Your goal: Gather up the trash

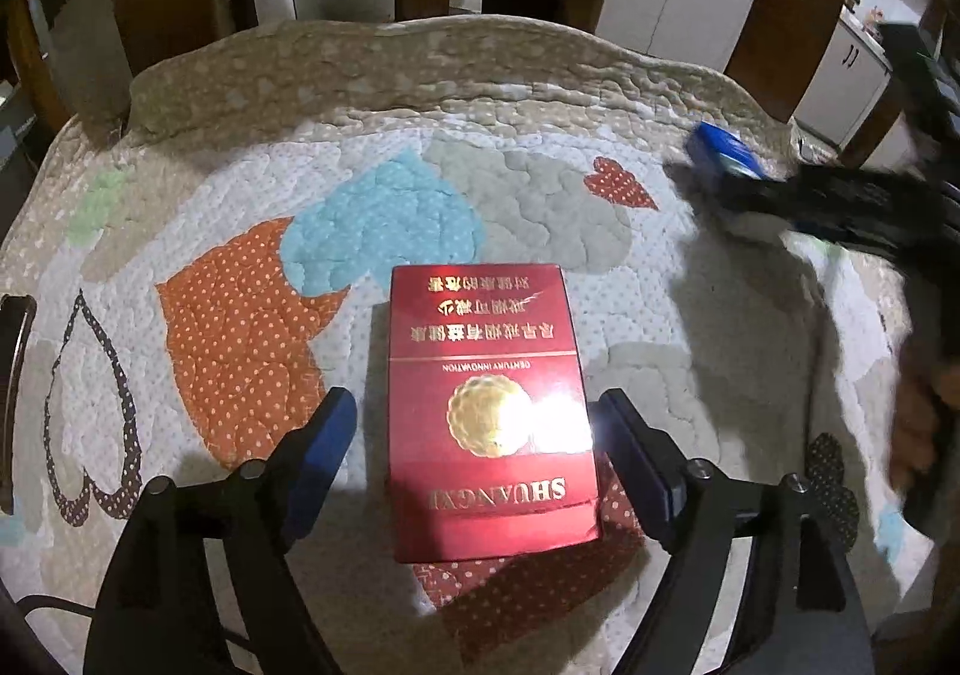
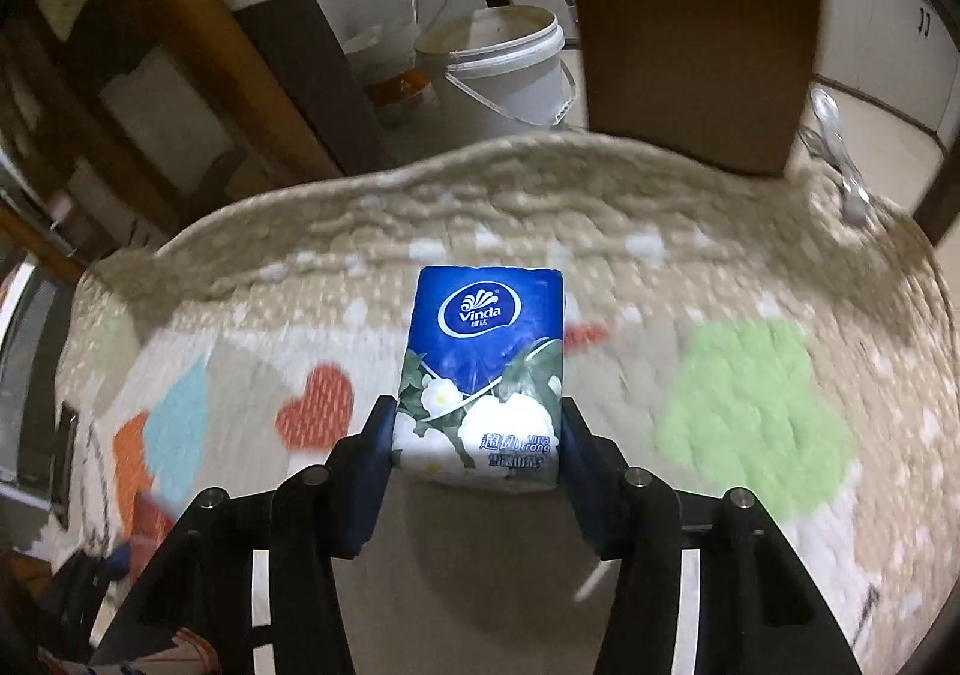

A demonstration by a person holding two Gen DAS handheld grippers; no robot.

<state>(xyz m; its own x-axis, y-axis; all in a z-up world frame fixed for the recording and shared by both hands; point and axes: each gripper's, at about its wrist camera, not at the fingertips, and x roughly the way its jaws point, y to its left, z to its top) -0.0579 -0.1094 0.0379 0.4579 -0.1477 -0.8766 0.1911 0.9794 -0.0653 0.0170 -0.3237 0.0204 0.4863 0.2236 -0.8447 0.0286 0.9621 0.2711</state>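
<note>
Two grips: our right gripper (image 2: pixel 477 447) holds the tissue pack (image 2: pixel 483 375); left fingers (image 1: pixel 327 453) wide astride the red box (image 1: pixel 489 411), we close squarely on its sides

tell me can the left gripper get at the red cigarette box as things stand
Probably yes: the left gripper is open with a finger on each side of the red cigarette box, which lies flat on the quilted cushion; nothing sits between.

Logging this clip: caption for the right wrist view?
Right gripper clamps a blue Vinda tissue pack above the quilted cushion.
</note>
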